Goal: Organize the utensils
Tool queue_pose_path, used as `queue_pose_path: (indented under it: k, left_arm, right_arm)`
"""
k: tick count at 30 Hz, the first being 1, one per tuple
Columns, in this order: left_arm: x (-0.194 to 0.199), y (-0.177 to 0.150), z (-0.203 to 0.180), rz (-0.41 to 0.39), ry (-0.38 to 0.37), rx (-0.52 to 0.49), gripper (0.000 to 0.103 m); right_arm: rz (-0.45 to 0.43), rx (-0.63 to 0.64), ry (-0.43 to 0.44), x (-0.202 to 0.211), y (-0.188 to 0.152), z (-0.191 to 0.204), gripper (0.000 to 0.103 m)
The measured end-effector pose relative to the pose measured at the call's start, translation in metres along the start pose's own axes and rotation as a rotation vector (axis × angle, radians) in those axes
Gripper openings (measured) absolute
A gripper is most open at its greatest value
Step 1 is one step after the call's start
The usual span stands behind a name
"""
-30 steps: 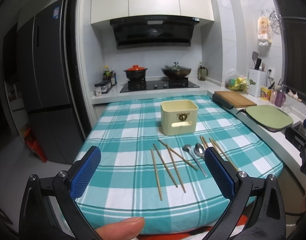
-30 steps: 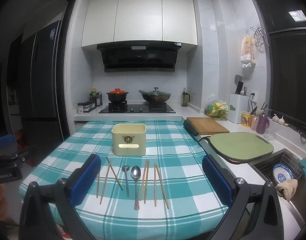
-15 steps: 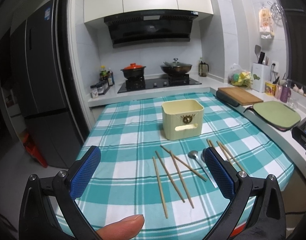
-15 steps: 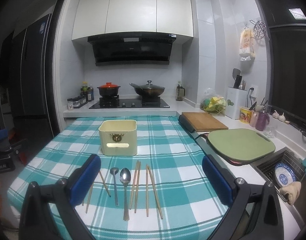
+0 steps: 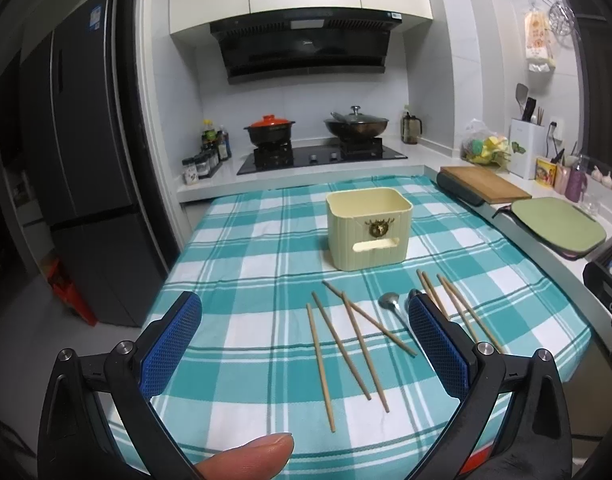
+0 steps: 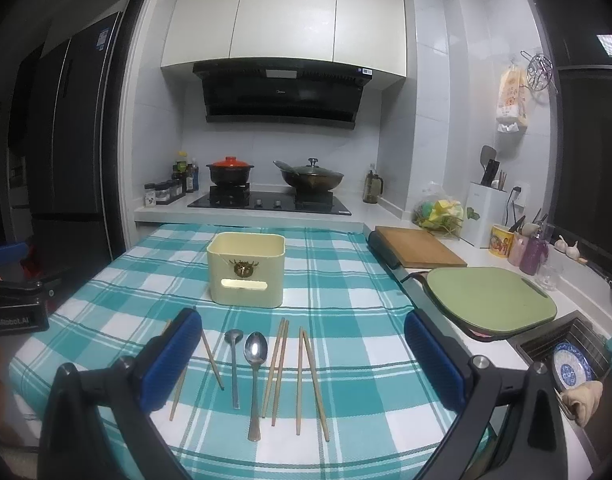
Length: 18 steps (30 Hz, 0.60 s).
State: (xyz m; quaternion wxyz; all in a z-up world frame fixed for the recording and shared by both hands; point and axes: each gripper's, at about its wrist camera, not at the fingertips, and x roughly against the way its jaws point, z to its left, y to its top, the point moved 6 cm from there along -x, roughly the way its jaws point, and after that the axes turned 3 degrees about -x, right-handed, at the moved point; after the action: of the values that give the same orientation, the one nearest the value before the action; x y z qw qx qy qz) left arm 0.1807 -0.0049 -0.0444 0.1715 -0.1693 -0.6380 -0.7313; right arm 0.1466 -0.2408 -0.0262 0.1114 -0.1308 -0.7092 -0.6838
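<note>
Right wrist view: blue-padded right gripper (image 6: 301,354) spread wide above wooden chopsticks (image 6: 312,380), steel spoon (image 6: 255,368); left gripper (image 5: 303,340) likewise agape.

Right hand-held gripper (image 6: 301,354) hangs over the near edge of the bench (image 6: 346,280), jaws wide apart, nothing between them. Right below the gap: two spoons (image 6: 255,364) side by side, handles toward the gripper, then chopsticks (image 6: 306,376) to their right in two loose pairs. More sticks (image 6: 211,358) lie partly hidden behind the left finger (image 6: 171,360). Straight ahead past the spoons sits a cream bin (image 6: 246,273), upright, apart from everything. Off to the right of the right finger there's a green board (image 6: 488,294), and beyond it a wooden board (image 6: 418,251). Stove (image 6: 269,202) at the far end.
</note>
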Motion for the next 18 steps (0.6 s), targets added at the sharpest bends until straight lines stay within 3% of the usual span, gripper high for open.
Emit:
queue_pose_path:
  k: [6, 10, 13, 18]
  left_arm:
    - [-0.004, -0.018, 0.006, 0.083, -0.044, 0.024, 0.103]
    - [-0.016, -0.039, 0.021, 0.135, 0.020, 0.035, 0.103]
    - [-0.034, -0.058, 0.026, 0.216, -0.030, 0.067, 0.103]
    - [-0.066, -0.074, 0.025, 0.268, -0.057, 0.068, 0.103]
  right_arm:
    - [-0.015, 0.011, 0.013, 0.004, 0.001, 0.002, 0.103]
    - [-0.023, 0.022, 0.020, 0.000, -0.002, -0.003, 0.103]
    - [0.033, 0.018, 0.058, -0.016, -0.014, -0.010, 0.103]
    - [0.161, -0.031, 0.072, -0.055, -0.043, -0.029, 0.103]
